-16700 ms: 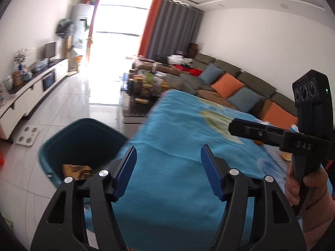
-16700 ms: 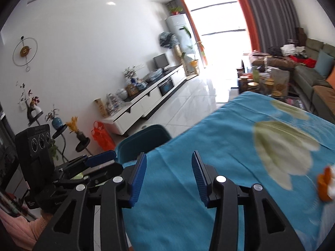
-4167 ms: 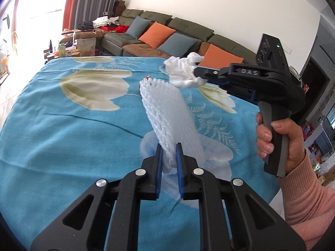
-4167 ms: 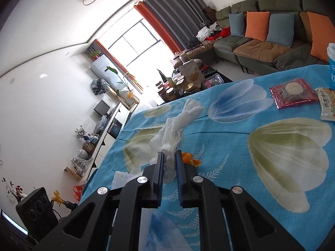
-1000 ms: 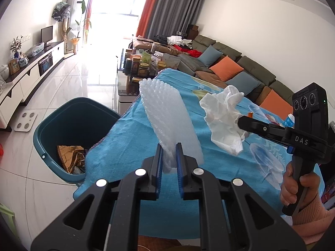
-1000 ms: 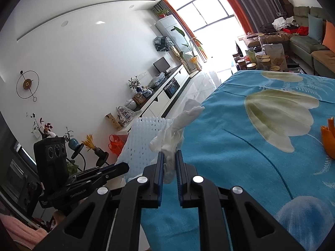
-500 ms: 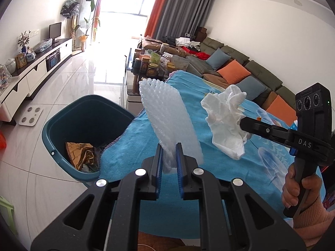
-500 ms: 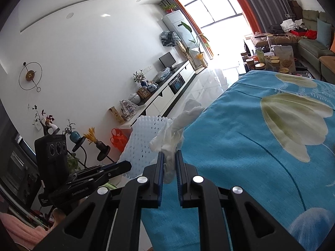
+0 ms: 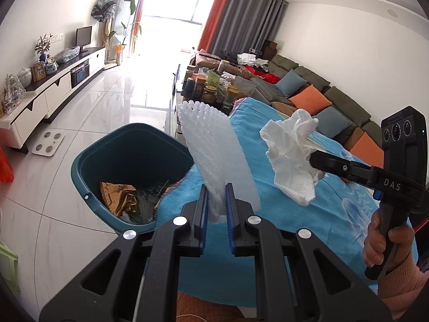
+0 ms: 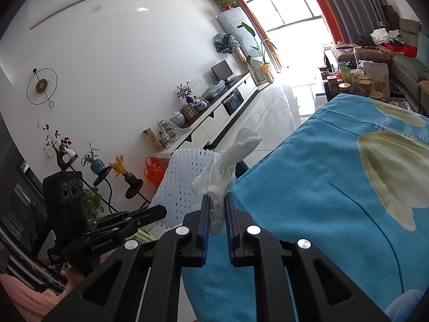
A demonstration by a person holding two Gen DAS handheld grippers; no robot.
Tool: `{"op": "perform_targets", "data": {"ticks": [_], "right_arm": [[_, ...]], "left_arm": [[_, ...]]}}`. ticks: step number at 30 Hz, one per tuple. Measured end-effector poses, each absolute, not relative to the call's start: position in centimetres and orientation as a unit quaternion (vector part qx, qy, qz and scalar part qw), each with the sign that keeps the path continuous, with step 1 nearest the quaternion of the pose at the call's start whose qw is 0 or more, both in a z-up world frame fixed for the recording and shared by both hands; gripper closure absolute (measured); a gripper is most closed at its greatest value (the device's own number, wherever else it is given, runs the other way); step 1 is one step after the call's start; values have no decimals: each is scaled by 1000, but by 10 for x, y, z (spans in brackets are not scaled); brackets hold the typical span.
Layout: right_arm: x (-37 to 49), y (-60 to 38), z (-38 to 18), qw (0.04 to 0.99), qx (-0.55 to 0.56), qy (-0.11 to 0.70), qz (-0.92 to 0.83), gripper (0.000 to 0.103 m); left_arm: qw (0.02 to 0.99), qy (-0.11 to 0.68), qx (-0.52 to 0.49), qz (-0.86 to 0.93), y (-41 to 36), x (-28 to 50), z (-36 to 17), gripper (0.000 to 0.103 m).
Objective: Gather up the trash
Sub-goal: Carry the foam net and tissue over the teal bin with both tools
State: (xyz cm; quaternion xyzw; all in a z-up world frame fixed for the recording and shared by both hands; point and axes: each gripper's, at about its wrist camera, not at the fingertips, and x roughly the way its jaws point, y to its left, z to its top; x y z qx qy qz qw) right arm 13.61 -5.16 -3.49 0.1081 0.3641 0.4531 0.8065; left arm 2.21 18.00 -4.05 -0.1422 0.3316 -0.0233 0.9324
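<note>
My left gripper [image 9: 215,201] is shut on a white foam net sleeve [image 9: 214,147] that stands up from the jaws, just right of the teal trash bin [image 9: 88,161] on the floor. The bin holds brown paper [image 9: 118,196]. My right gripper [image 10: 215,209] is shut on a crumpled white tissue [image 10: 228,166]. In the left wrist view the tissue [image 9: 292,158] hangs over the blue tablecloth [image 9: 308,214], right of the sleeve. The sleeve [image 10: 185,185] and the left gripper [image 10: 150,214] show in the right wrist view.
The table edge runs beside the bin. A coffee table with jars [image 9: 211,86] stands beyond the table. A sofa with cushions [image 9: 308,94] lines the right wall. A white TV cabinet [image 9: 53,86] lines the left wall. A white scale [image 9: 48,147] lies on the tiled floor.
Both grippers have carried their items further toward the bin side of the table. The bin now sits closer and more central in the left wrist view. Both grips are unchanged.
</note>
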Motion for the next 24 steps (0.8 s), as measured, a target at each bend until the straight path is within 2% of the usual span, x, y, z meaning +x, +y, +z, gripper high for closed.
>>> {"op": "perform_targets", "data": {"ticks": [24], "right_arm": [[144, -1, -32, 798, 71, 376, 465, 93]], "left_arm": [[929, 334, -158, 29, 225, 29, -46, 90]]}}
